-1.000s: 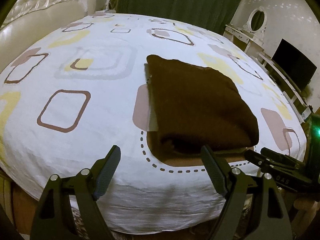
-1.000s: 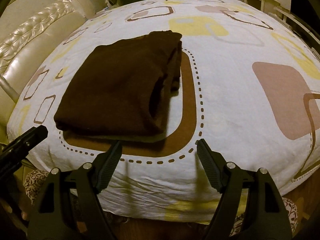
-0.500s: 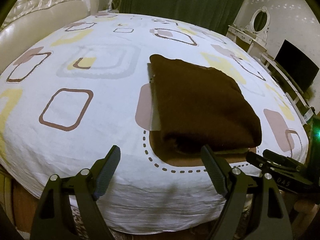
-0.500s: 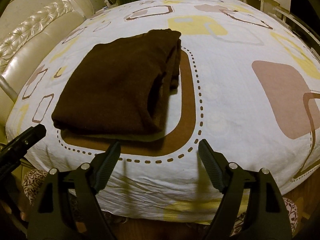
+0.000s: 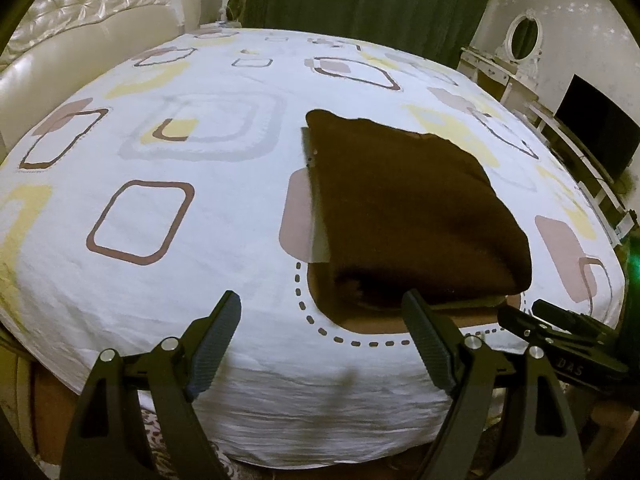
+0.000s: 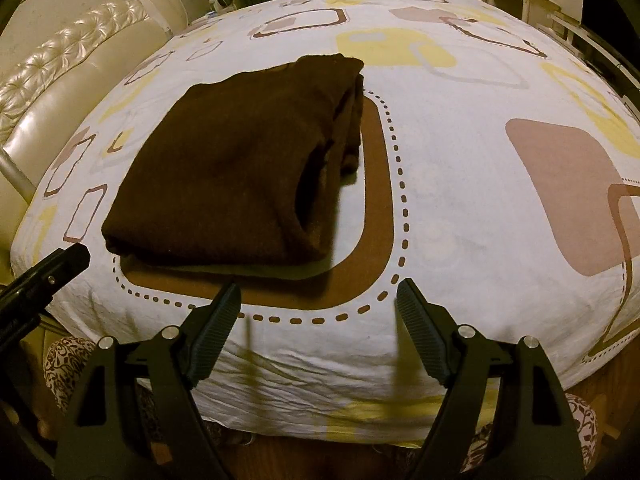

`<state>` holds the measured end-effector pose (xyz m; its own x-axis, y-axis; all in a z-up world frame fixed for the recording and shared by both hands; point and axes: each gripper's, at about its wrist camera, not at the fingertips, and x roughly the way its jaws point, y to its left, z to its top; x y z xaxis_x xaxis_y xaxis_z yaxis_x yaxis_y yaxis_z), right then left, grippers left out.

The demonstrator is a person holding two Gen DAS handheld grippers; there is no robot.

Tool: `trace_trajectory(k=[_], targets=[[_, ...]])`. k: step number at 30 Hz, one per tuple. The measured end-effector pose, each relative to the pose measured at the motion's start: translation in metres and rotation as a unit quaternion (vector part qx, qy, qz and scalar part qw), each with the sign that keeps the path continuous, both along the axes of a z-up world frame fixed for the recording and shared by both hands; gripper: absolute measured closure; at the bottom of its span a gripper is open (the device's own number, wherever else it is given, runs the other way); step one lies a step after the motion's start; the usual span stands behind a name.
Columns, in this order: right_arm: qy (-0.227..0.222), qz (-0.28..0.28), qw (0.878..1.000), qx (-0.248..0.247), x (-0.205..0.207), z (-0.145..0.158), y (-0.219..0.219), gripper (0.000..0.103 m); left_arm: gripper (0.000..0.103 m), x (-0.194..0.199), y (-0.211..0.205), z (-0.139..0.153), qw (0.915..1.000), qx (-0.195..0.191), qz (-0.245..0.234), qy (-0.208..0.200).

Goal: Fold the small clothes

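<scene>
Step in hand: the fold appears complete or near it. The garment lies as a compact rectangle on the bed, near the front edge, over a brown printed shape with a dotted outline. Neither gripper touches it.

Left gripper: jaws wide, nothing between them, poised above the front edge of the bed, just short of the garment's near left corner. Right gripper: jaws likewise wide and empty, poised at the front edge, just right of the garment's near right corner. Each gripper shows at the margin of the other's view, so the two sit close together.

Garment condition: dark brown, thick and soft-looking, probably a knit. The top face is smooth and flat. From the right wrist view, the right side shows stacked layers and a rounded opening, possibly a neck or sleeve hole; the dim light does not allow a firm reading. That side is less tidy than the others, with one layer bulging outward.

Next move, as judged: either a final tidy of the loose right side, which calls for a light pinch on the protruding layer without dragging the stack, or lifting the bundle aside, which calls for a grip at both near corners taking all layers together.
</scene>
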<state>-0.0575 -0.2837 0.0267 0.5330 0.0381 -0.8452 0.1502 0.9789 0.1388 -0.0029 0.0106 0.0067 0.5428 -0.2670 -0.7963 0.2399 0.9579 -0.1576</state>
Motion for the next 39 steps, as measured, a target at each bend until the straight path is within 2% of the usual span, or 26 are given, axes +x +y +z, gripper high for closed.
trace_trajectory(k=[6, 18, 20, 25, 28, 31, 33, 35, 37, 39], targets=[[0.004, 0.003, 1.0, 0.0, 0.0, -0.002, 0.002, 0.023, 0.021, 0.0, -0.003, -0.004, 0.9998, 0.017, -0.003, 0.004], [0.006, 0.005, 1.0, 0.001, 0.0, -0.003, 0.001, 0.023, 0.021, -0.004, -0.005, -0.005, 0.9998, 0.016, -0.01, 0.003], [0.006, 0.004, 1.0, 0.001, 0.0, -0.003, 0.001, 0.023, 0.017, -0.004, -0.005, -0.004, 0.9998, 0.016, -0.012, 0.001], [0.008, 0.005, 1.0, 0.001, 0.0, -0.004, 0.001, 0.023, 0.013, -0.001, -0.001, 0.004, 0.9998, -0.02, -0.005, -0.004], [0.008, 0.005, 1.0, 0.001, 0.0, -0.004, 0.001, 0.023, 0.013, 0.0, 0.005, 0.011, 0.9996, -0.013, 0.024, -0.01], [0.011, 0.004, 1.0, 0.005, 0.0, -0.004, 0.001, 0.023, 0.013, 0.003, 0.006, 0.024, 0.9995, -0.009, 0.009, -0.029], [0.008, 0.006, 1.0, 0.01, 0.002, 0.004, -0.001, 0.023, 0.013, 0.011, 0.011, 0.035, 0.9985, 0.004, 0.025, -0.048], [-0.001, 0.011, 0.999, 0.03, 0.007, 0.022, -0.005, 0.023, 0.013, 0.03, 0.019, 0.041, 0.9985, 0.004, 0.025, -0.048], [-0.025, 0.014, 0.998, 0.063, 0.021, 0.047, -0.016, 0.021, 0.013, 0.062, 0.034, 0.044, 0.9977, 0.008, 0.045, -0.049], [-0.054, 0.018, 0.997, 0.053, 0.043, 0.072, -0.027, 0.017, 0.013, 0.111, 0.056, 0.043, 0.9953, 0.019, 0.081, -0.05]])
